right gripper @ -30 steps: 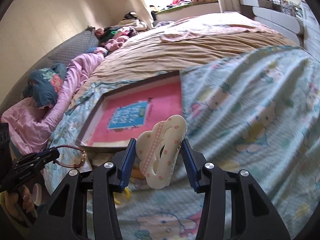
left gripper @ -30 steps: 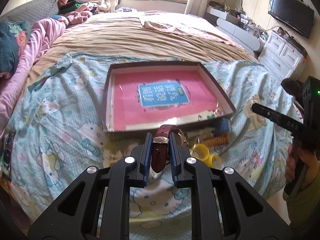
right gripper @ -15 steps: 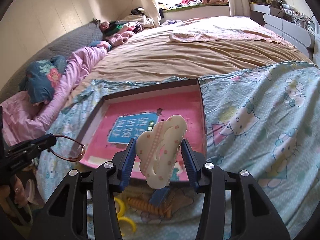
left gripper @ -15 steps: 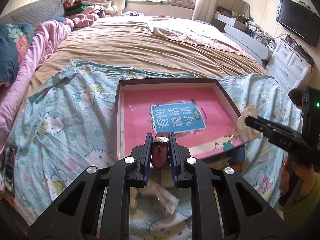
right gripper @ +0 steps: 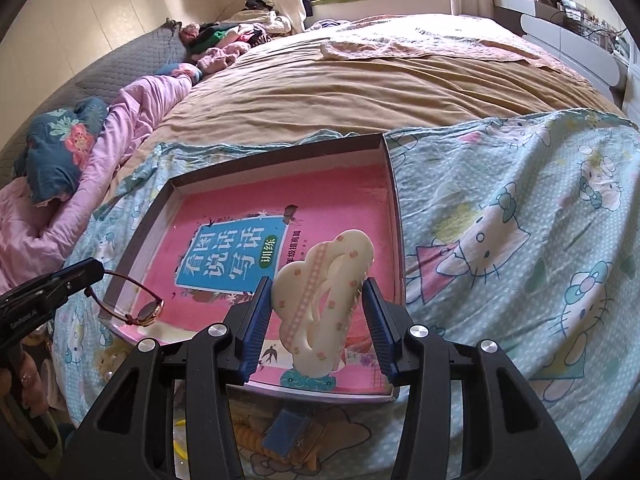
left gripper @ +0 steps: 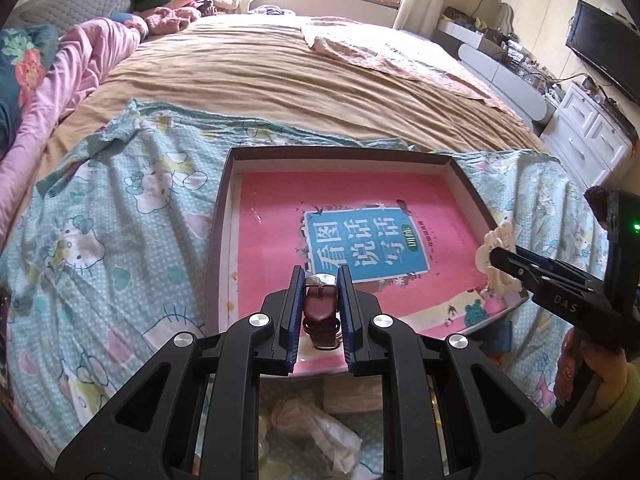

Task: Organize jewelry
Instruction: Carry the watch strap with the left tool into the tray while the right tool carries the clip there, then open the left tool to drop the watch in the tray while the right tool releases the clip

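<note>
A shallow dark-rimmed box (left gripper: pixel 224 208) (right gripper: pixel 394 184) lined with a pink sheet bearing a blue label lies on the cartoon-cat blanket. My left gripper (left gripper: pixel 320 284) is shut on a wristwatch (left gripper: pixel 320 308) with a dark red strap, held over the box's near left part. In the right wrist view the watch (right gripper: pixel 146 312) dangles from that gripper at the left edge. My right gripper (right gripper: pixel 316 300) is shut on a cream cloud-shaped hair clip (right gripper: pixel 324 292) above the box's near right corner. From the left wrist view the clip (left gripper: pixel 494 254) shows at the right.
Small items lie on the blanket in front of the box: a blue piece (right gripper: pixel 286 432), an orange spiral tie (right gripper: pixel 244 436), crumpled plastic (left gripper: pixel 316 428). Pink and floral bedding (right gripper: pixel 80 132) is piled at the left. White drawers (left gripper: pixel 588 136) and a TV (left gripper: pixel 604 52) stand at the right.
Both grippers have moved forward from the blanket's near edge to over the box, each still holding its item. The loose items now lie behind the fingertips.
</note>
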A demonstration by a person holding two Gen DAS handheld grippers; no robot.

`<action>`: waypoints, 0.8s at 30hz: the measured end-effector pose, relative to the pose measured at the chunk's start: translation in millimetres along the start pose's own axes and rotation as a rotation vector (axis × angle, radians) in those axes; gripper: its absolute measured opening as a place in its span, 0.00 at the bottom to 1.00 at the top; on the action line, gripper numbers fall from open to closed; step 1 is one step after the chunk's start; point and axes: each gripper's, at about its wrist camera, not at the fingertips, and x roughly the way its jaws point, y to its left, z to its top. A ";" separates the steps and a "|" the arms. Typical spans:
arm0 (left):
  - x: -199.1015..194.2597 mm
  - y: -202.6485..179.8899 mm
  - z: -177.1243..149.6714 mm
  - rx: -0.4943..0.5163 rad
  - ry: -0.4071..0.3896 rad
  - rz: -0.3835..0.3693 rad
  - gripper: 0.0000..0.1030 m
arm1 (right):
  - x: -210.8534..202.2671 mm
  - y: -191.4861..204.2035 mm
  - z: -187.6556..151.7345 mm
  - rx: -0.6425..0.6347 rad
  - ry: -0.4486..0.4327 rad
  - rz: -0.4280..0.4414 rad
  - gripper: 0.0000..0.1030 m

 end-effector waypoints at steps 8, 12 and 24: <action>4.8 6.3 3.9 0.003 0.002 0.039 0.14 | 3.4 -5.0 -1.1 0.021 0.013 -0.001 0.46; 2.5 10.4 4.4 -0.008 -0.001 0.053 0.33 | -2.7 -5.3 -0.1 0.023 -0.006 -0.004 0.61; -27.3 24.1 4.5 -0.045 -0.057 0.124 0.91 | -40.8 -9.9 -2.2 0.049 -0.082 -0.014 0.80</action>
